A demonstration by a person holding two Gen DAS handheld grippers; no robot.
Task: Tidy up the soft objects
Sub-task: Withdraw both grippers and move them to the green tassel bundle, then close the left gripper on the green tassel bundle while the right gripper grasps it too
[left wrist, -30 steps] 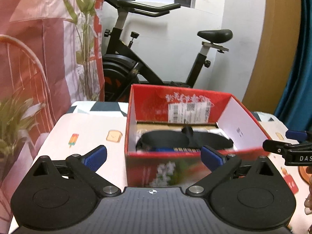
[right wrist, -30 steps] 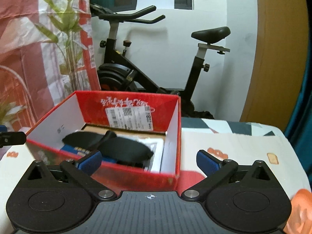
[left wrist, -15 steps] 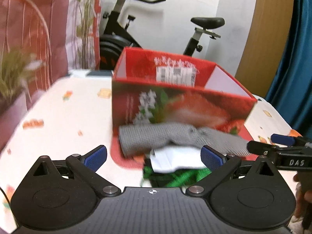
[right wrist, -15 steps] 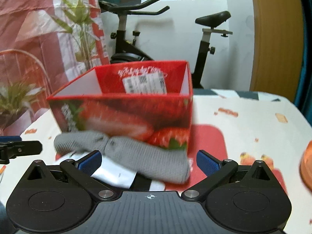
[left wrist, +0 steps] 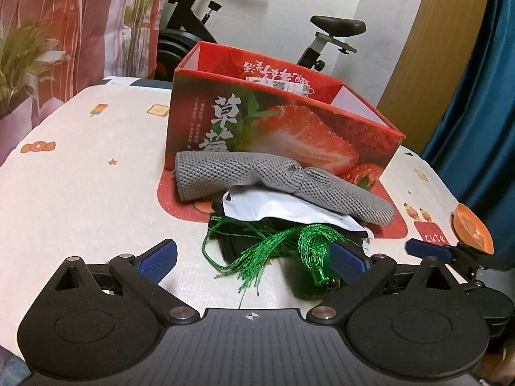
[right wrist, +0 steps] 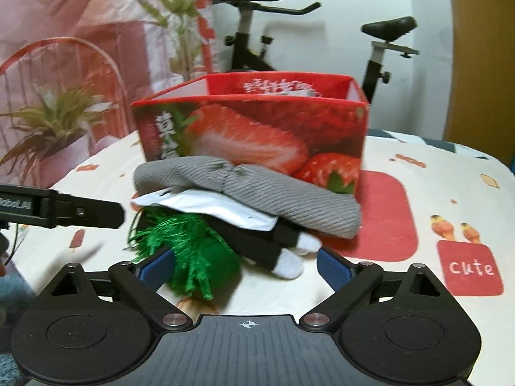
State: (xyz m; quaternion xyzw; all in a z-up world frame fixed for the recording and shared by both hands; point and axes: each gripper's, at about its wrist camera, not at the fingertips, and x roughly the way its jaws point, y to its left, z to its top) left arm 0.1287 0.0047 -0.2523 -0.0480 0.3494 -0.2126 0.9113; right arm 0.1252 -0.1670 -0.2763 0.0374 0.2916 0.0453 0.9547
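Only the left view shows the orange dish (left wrist: 472,233) near the table edge.

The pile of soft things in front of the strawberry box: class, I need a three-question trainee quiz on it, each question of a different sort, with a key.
1. True or false: the grey knitted cloth lies at the top of the pile.
2. Multiple choice: the green tassel is (A) inside the strawberry box, (B) on the table at the near side of the pile, (C) hanging from the exercise bike.
3. Fill in: the left gripper and the right gripper are both ____, holding nothing.

Key: 1 true; 2 B; 3 open.
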